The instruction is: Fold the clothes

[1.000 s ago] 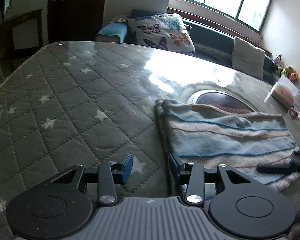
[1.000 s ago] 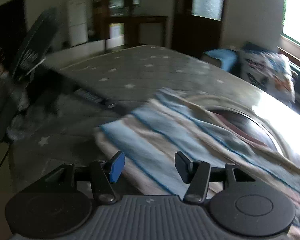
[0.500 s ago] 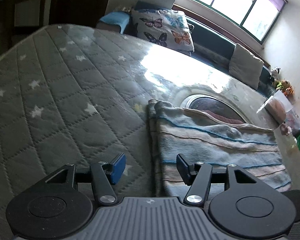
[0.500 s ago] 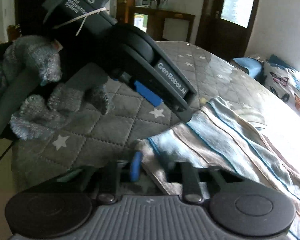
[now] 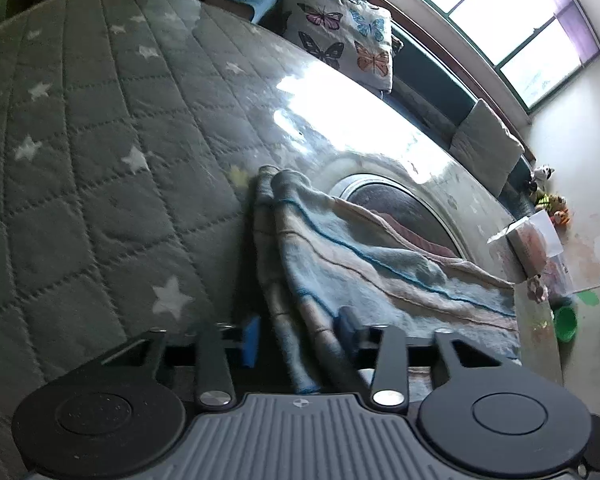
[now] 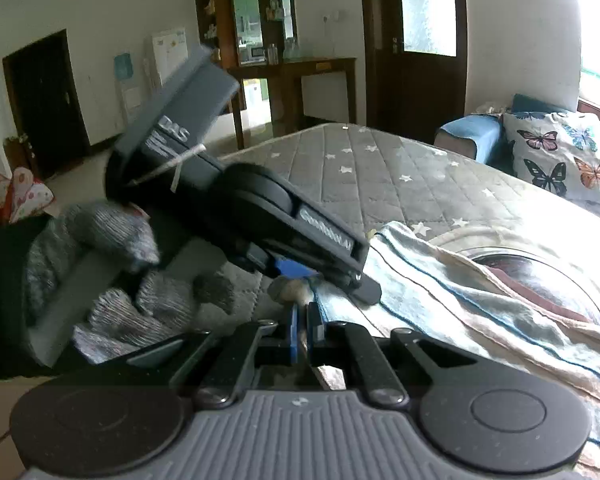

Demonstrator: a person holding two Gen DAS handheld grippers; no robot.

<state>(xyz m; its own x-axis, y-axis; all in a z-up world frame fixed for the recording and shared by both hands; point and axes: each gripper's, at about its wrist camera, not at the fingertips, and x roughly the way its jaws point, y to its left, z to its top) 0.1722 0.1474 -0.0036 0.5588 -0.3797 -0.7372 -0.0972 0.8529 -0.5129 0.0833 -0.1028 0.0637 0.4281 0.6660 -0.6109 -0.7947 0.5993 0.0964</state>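
Striped cloth [image 5: 380, 276], pale blue and beige with thin dark blue lines, lies folded on the grey quilted mattress [image 5: 100, 184] with its white stars, toward the side nearest the window [image 5: 512, 28]. Its near edge is bunched into thick rolls that run down toward the left gripper [image 5: 298, 338]. That gripper's blue-padded fingers [image 5: 252, 340] are closing, with the rolled edge of the cloth between them; whether the pads already press on it I cannot tell from here.

The right gripper [image 6: 303, 330] is clenched tight on a corner of the same cloth, a small tuft of fabric poking up just past its blue fingers [image 6: 293, 332]. Seen from that side, the left gripper sits just beyond it, angled down onto the cloth's edge, held by a hand [image 6: 112, 280] in a grey knitted glove.

Beside the cloth on the mattress shows a dark oval patch [image 5: 400, 208] with a pale rim, part of it under the fabric. A butterfly-print cushion [image 5: 344, 40] rests on the seat behind the bed, and a dark wooden door [image 6: 416, 48] stands at the far wall
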